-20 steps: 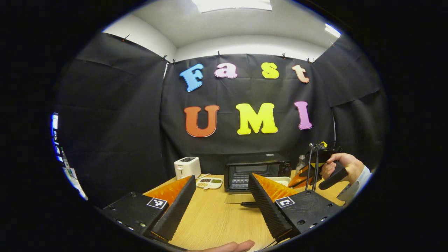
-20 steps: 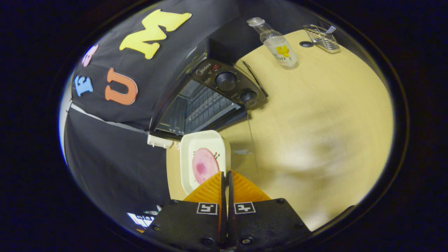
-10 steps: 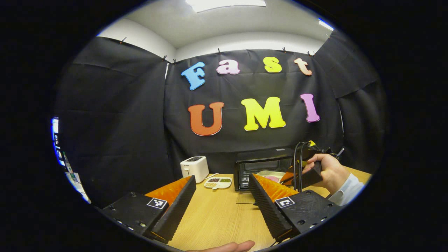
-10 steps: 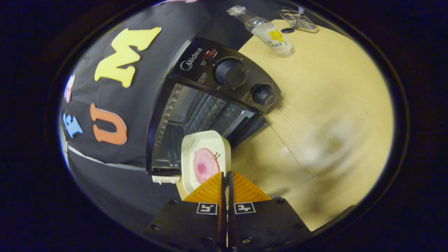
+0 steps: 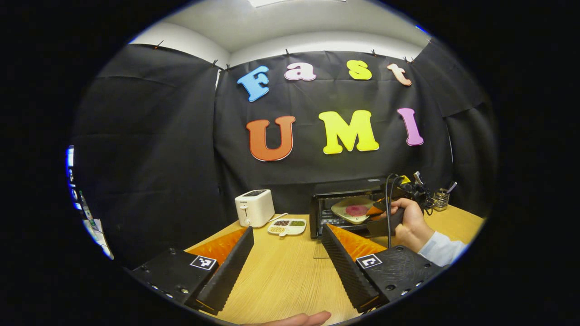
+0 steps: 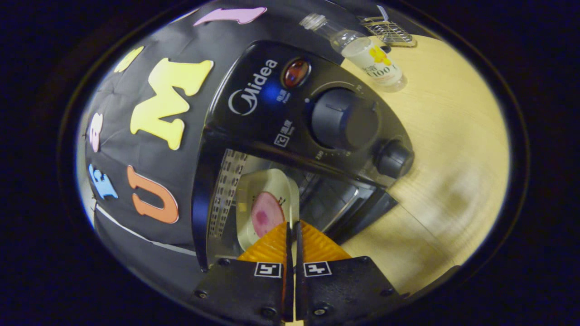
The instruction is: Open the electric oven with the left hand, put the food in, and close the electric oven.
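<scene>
right hand-held gripper [image 6: 292, 226] was pinched tight on the near rim of the plate [image 6: 267, 203], food [image 6: 262, 215] on it, at the oven [image 6: 290, 136] mouth | plate looked stiff, glazed, probably slippery, so rim grip, keep level | left hand-held gripper [image 5: 285, 253] gaped wide, empty, over desk [image 5: 281, 276]
</scene>
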